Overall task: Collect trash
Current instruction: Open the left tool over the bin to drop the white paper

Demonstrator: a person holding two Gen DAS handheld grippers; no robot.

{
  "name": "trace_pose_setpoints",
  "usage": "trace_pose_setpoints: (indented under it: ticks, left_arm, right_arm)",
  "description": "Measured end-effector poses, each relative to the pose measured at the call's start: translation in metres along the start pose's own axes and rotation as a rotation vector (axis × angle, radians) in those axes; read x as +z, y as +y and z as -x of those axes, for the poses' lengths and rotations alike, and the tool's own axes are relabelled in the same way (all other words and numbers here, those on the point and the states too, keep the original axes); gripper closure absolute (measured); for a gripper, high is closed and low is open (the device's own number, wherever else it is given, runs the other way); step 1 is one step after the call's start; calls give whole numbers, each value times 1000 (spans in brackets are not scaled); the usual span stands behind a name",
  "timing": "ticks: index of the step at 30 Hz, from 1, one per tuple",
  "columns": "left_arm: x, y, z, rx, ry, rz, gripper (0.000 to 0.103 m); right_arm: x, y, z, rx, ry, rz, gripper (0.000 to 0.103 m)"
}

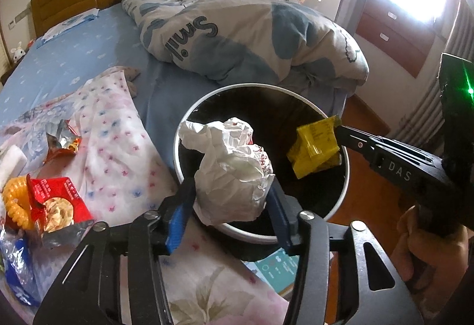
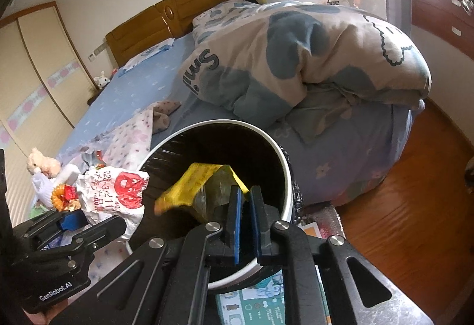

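Observation:
A round bin (image 1: 177, 147) with a white rim and black liner stands against the foot of the bed. My left gripper (image 1: 231, 191) holds a crumpled white bag (image 1: 234, 168) with red print between its blue pads, over the near edge of the bin. Both pads touch the bag's sides. From the right, my right gripper (image 1: 340, 132) pinches a yellow wrapper (image 1: 315, 147) at its fingertips, above the bin's right side. In the right wrist view the yellow wrapper (image 2: 201, 188) hangs over the bin (image 2: 207, 125) from the right gripper (image 2: 244, 191). The white bag (image 2: 112, 194) shows at left.
More litter lies on the floral blanket (image 1: 118, 141) at left: a red snack packet (image 1: 59, 200), a torn foil wrapper (image 1: 62, 138) and a yellow ring toy (image 1: 14, 200). A bunched quilt (image 1: 251, 34) fills the bed behind the bin. A person's hand (image 1: 429, 251) grips the right tool.

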State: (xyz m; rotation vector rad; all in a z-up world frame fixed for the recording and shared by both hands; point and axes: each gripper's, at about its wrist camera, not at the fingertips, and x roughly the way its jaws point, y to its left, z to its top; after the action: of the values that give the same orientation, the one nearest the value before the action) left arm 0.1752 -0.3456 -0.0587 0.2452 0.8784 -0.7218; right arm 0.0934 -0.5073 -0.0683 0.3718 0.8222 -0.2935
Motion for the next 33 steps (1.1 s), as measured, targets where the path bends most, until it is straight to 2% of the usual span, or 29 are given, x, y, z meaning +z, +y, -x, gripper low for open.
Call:
trace_pose_setpoints:
  ticks: [1, 2, 4, 7, 11, 13, 15, 22, 33]
  left_arm:
    - [-1, 1, 0, 1, 0, 4, 40]
    - [-2, 2, 1, 5, -2, 7, 37]
    - [-6, 4, 2, 1, -4, 13, 35]
    - [-11, 7, 4, 6, -3, 20, 35]
    - [-25, 15, 16, 18, -23, 47, 33]
    - [-33, 20, 25, 32, -35, 56, 33]
    - [-41, 26, 33, 45, -46, 64, 33]
    - [-70, 54, 64, 93, -80, 111, 32]
    - [-117, 109, 104, 181, -110, 229, 32]
  right_arm:
    - [0, -1, -1, 1, 1, -4, 90]
    - [0, -2, -1, -3, 1, -8, 88]
    - [-1, -3, 0, 2, -3, -18, 68]
    - [-4, -2, 3, 9, -17, -25, 53]
    - [-8, 2, 8, 17, -29, -30, 49]
    - [-11, 4, 14, 23, -46, -38, 38]
    - [-15, 9, 18, 41, -61, -46, 32]
    - [-29, 41, 27, 101, -69, -24, 23]
    - [-54, 99, 25, 191, -26, 34, 20]
